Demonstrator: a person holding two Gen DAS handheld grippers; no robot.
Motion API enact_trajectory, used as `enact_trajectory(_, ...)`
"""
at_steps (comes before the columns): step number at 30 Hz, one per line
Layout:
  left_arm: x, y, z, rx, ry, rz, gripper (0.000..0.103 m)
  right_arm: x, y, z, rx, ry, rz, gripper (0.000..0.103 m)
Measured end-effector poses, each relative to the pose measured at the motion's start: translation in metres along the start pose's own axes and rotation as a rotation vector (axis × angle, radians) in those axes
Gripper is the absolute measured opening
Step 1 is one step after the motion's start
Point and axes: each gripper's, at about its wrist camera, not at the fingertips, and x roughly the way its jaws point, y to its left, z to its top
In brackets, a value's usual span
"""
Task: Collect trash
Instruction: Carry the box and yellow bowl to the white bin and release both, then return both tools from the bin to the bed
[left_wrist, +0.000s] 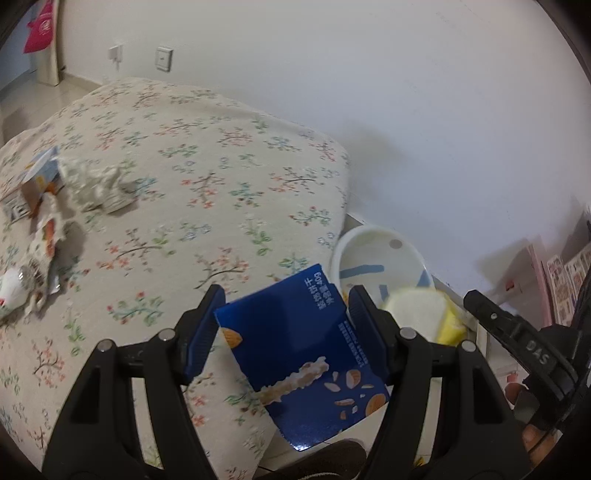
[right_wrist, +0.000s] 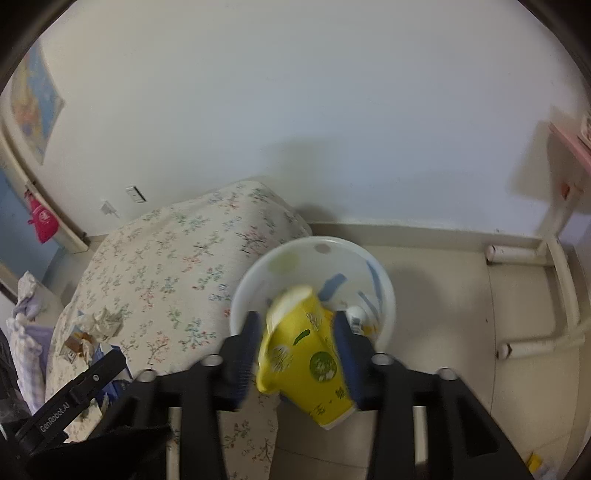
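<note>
1 blue snack box (left_wrist: 295, 354), pinched in left tongs (left_wrist: 286, 332) over the bed (left_wrist: 207, 177) edge. 1 crushed yellow paper cup (right_wrist: 306, 354), pinched in right tongs (right_wrist: 295, 354) above 1 white basin (right_wrist: 255, 280) on the floor. 1 crumpled tissue (left_wrist: 96, 184) on bed.

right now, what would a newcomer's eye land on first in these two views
Two bright pieces of trash, each clamped between gripper fingers: a blue snack box in the left gripper and a crushed yellow paper cup in the right gripper. Both hang over a white basin on the floor beside the floral bed, where crumpled wrappers remain.
</note>
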Motion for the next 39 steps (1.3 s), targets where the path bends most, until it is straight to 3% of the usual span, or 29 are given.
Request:
enact_trajectory(6,0.017,-0.026,0.012,0.063,0.003,-0.064,0.070,-0.019,-0.018,0.004,0.040,-0.023,-0.052,0.073)
enact_trajectory(18,0.048,-0.079,0.040,0.176,-0.028,-0.107,0.071,-0.024,-0.062,0.005,0.141,-0.001,-0.103,0.073)
enact_trajectory(20,0.052,-0.084,0.043,0.194,-0.029,-0.126,0.076,-0.026,-0.068,0.005,0.157,-0.003,-0.108,0.073)
enact_trajectory(23,0.058,-0.088,0.045,0.210,-0.009,-0.099,0.094,-0.028,-0.074,0.005,0.171,-0.008,-0.110,0.073)
enact_trajectory(29,0.055,-0.078,0.041,0.202,0.005,-0.040,0.101,-0.031,-0.077,0.007,0.184,-0.010,-0.100,0.073)
enact_trajectory(39,0.029,-0.047,0.030,0.166,0.006,0.008,0.101,-0.033,-0.049,0.004,0.112,0.001,-0.097,0.077)
